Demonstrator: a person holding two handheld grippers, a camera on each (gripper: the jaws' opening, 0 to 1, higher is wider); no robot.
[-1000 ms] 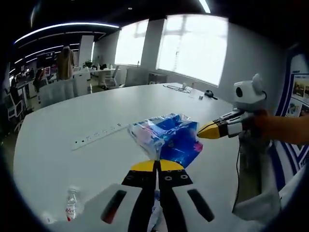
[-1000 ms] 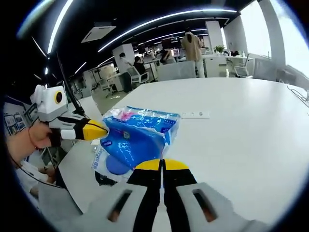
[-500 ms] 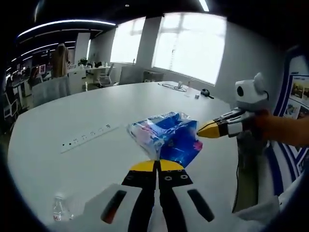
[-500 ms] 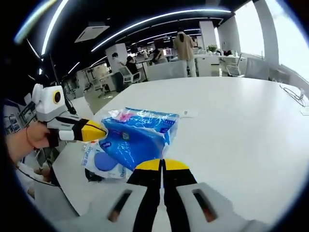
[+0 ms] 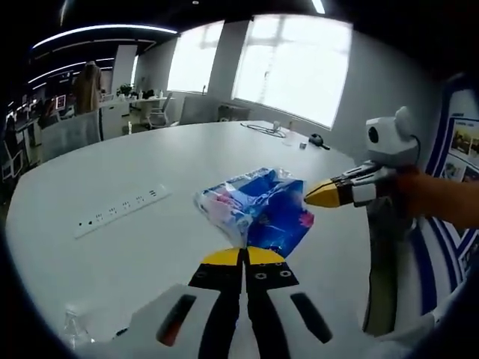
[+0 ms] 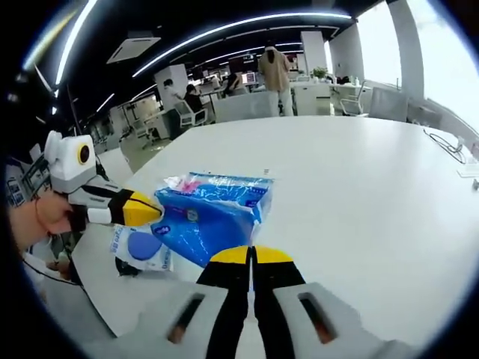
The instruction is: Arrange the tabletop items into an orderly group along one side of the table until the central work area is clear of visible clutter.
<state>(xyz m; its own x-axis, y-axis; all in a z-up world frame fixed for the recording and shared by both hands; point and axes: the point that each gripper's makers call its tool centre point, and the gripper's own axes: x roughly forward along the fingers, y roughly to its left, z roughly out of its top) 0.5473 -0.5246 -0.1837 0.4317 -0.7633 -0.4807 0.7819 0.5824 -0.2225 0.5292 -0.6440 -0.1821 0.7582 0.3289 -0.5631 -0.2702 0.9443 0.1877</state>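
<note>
Left gripper view: the left gripper [image 5: 241, 256], yellow-tipped with black jaws, has its jaws drawn together on the near edge of a blue and white crinkled plastic pack with pink print [image 5: 257, 212], which stands directly ahead of the tips and is carried clear above the white round table [image 5: 135, 172]. The right gripper [image 5: 323, 195] enters from the right of this view, its yellow tips closed onto the far right edge of the same pack, so the pack's long axis runs roughly between the two grippers. In the right gripper view the right gripper [image 6: 252, 256] likewise shows closed jaws pinching the pack [image 6: 209, 213] at the edge nearest it, and the left gripper [image 6: 138, 210] meets the opposite end from the left. Both grippers are in contact; neither is nearer than the other. The pack appears suspended over the table's near edge rather than resting on it. A second flat packet, white with a blue disc [image 6: 140, 247], lies on the table by that edge, below the left gripper. A white power strip [image 5: 120, 210] lies toward the middle of the table, well apart from the pack. Judgement: the coming placement turns on lowering the pack level beside the flat packet at the edge.
</note>
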